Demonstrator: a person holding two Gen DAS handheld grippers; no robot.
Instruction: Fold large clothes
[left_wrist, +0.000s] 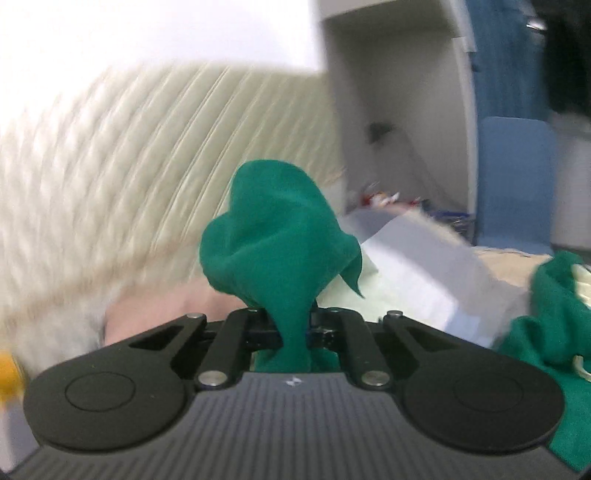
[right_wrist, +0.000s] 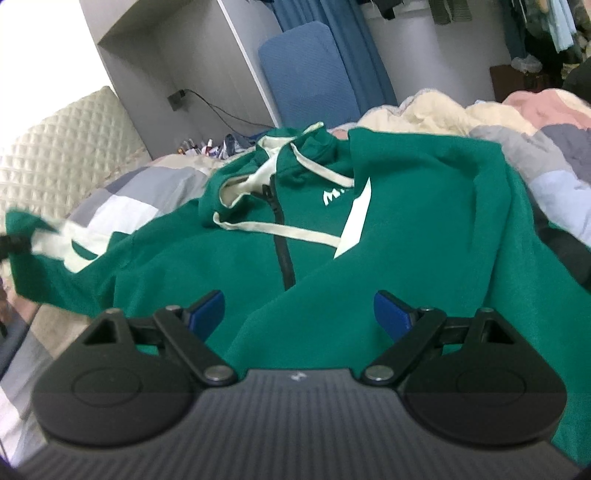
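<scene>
One hoodie, hood pointing away.

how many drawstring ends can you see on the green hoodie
2: both cream cords lie on the green hoodie. One runs right of the zipper, the other crosses below the collar. Their tips may be hidden.

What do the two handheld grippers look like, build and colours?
Both match: a dark grey ribbed body with a small white logo, two round black discs at the sides, and black linkage arms with silver pivot pins. The right gripper has blue pads on its jaws. On the left gripper the pads are hidden. No cables or sleeves visible.
</scene>
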